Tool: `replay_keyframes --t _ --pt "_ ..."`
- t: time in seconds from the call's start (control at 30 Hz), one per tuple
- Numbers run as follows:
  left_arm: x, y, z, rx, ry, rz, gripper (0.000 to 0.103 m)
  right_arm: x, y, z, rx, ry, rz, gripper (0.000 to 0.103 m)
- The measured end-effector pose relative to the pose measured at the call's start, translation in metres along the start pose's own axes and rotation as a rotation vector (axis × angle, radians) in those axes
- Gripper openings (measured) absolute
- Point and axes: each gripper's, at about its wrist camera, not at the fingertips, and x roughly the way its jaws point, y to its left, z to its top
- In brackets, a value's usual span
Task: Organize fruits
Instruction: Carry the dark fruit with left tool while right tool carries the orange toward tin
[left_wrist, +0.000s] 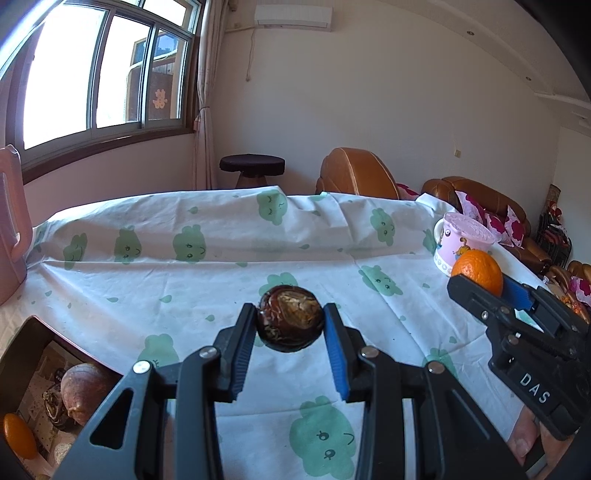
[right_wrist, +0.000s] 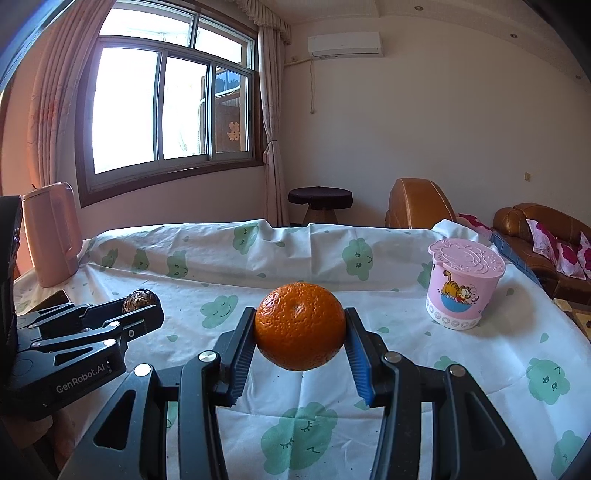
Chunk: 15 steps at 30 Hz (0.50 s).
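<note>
Plainly the desk (right_wrist: 424, 354) under its cloud-print cloth lies below both grippers, so a slip means a rolling fruit. Ahead and left of the left gripper (left_wrist: 290, 325) stands a pink jug (left_wrist: 11, 229). Low to its left sits a dark box (left_wrist: 44, 387) holding a brownish fruit, an orange one and some scraps I cannot name. Right of the right gripper (right_wrist: 300, 328) a lidded pink cup (right_wrist: 460, 286) hides its contents. That gripper clamps the orange (right_wrist: 300, 325) only at its tips, lifted off the cloth; the left one pinches a dark wrinkled fruit (left_wrist: 290, 318) likewise
</note>
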Motion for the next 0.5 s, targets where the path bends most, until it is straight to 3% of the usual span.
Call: replay_keyframes --t 0.5 --pt "-0.014 -0.005 -0.003 0.034 -0.059 0.028 0.038 -0.011 0.003 -0.002 -0.006 -0.044 -0.005 0.048"
